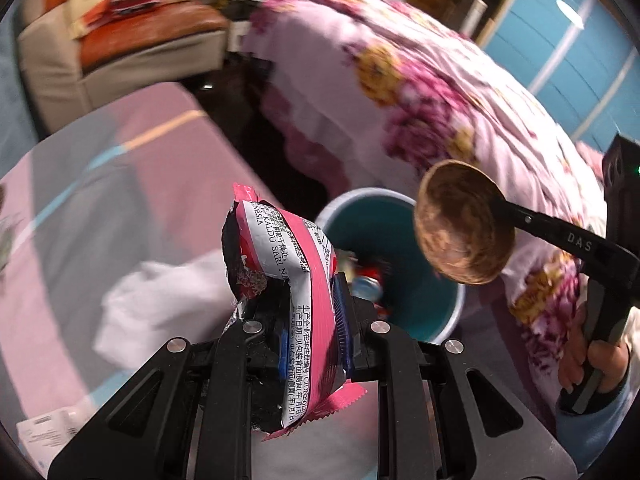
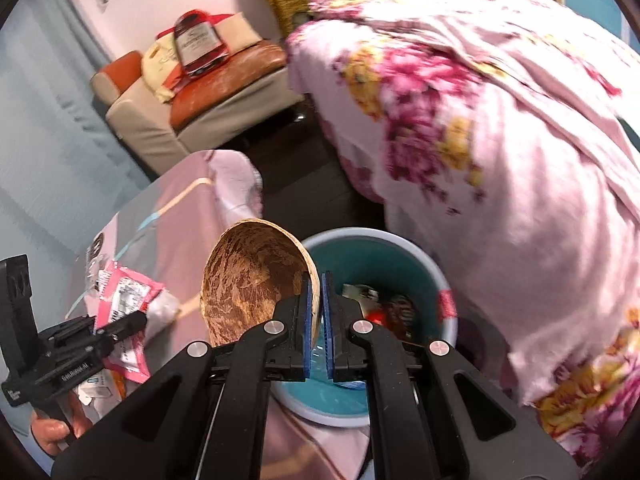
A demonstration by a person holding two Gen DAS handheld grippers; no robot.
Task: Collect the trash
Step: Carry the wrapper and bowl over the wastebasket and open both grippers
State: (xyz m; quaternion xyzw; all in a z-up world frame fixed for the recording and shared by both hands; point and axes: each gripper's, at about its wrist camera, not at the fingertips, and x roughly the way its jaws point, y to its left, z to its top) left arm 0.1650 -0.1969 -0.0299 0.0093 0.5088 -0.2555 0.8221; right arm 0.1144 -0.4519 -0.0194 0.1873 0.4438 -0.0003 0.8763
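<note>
My left gripper (image 1: 304,304) is shut on a crumpled pink and silver snack wrapper (image 1: 296,264), held just left of a teal bin (image 1: 420,292) with a pale blue rim. The bin holds a can and red scraps. My right gripper (image 2: 317,300) is shut on the rim of a brown coconut shell half (image 2: 248,276), above the bin (image 2: 360,264) and over its left edge. In the left wrist view the shell (image 1: 464,224) hangs over the bin's right rim, on the right gripper (image 1: 516,218). The right wrist view shows the left gripper (image 2: 136,320) with the wrapper (image 2: 124,296) at lower left.
A table with a pink cloth (image 1: 140,184) lies to the left, with a white rag (image 1: 160,300) and a small white box (image 1: 44,428) on it. A floral quilt (image 2: 500,160) bulges right of the bin. A beige and orange armchair (image 2: 208,96) stands behind.
</note>
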